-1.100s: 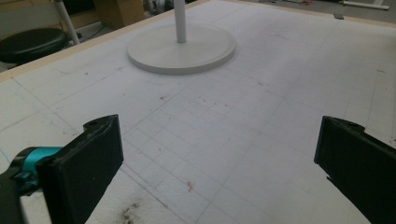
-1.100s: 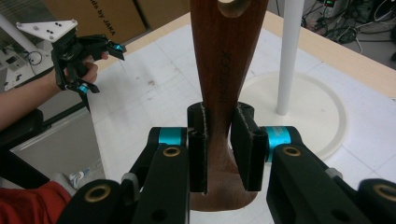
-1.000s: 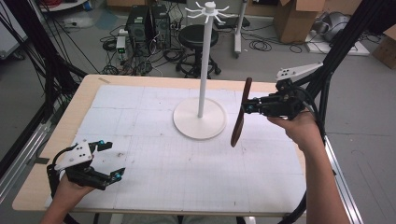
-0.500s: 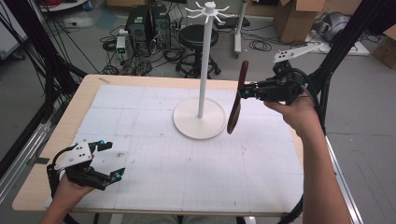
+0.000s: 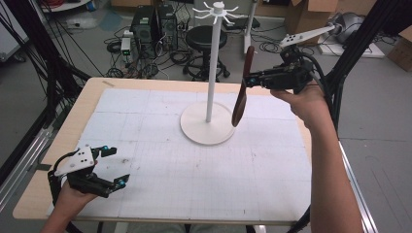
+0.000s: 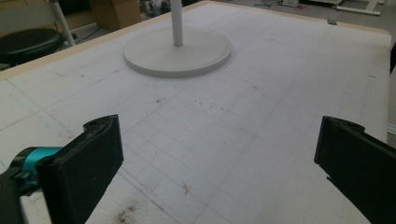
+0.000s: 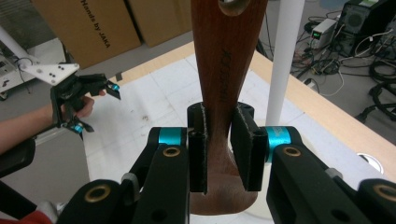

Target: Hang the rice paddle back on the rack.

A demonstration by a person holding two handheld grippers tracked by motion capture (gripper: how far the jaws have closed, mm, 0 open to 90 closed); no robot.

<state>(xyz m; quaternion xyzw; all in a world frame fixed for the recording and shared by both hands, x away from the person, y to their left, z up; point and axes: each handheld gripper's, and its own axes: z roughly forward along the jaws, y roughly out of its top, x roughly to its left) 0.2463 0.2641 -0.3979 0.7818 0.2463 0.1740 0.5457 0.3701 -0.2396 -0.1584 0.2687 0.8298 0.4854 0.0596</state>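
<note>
The right gripper (image 5: 252, 77) is held up in the air off the far right part of the table (image 5: 48, 189), its jaws clamped tight on a brown wooden spatula (image 5: 241, 90). In the right gripper view the two black pads squeeze the spatula's (image 7: 219, 84) handle from either side, with the wood running on past them and a hanging hole near its far end. From the high view the utensil hangs almost upright across the jaws, a little tilted, its broad dark blade below the gripper and its narrow end above. Just beyond the jaws, on the side away from the hand, stands the white rack (image 5: 214, 73), a thin pole on a round base (image 5: 206, 131) with short hooks (image 5: 217, 8) at the top; the spatula is close beside the pole and not touching it, and its blade hangs over the edge of the base. The left gripper (image 5: 112, 167) sits low at the near left corner, well apart from all this, resting over the white gridded mat (image 5: 194, 184). Its jaws stand wide apart with nothing between them, and the rack's base (image 6: 177, 51) lies far ahead of them.
</note>
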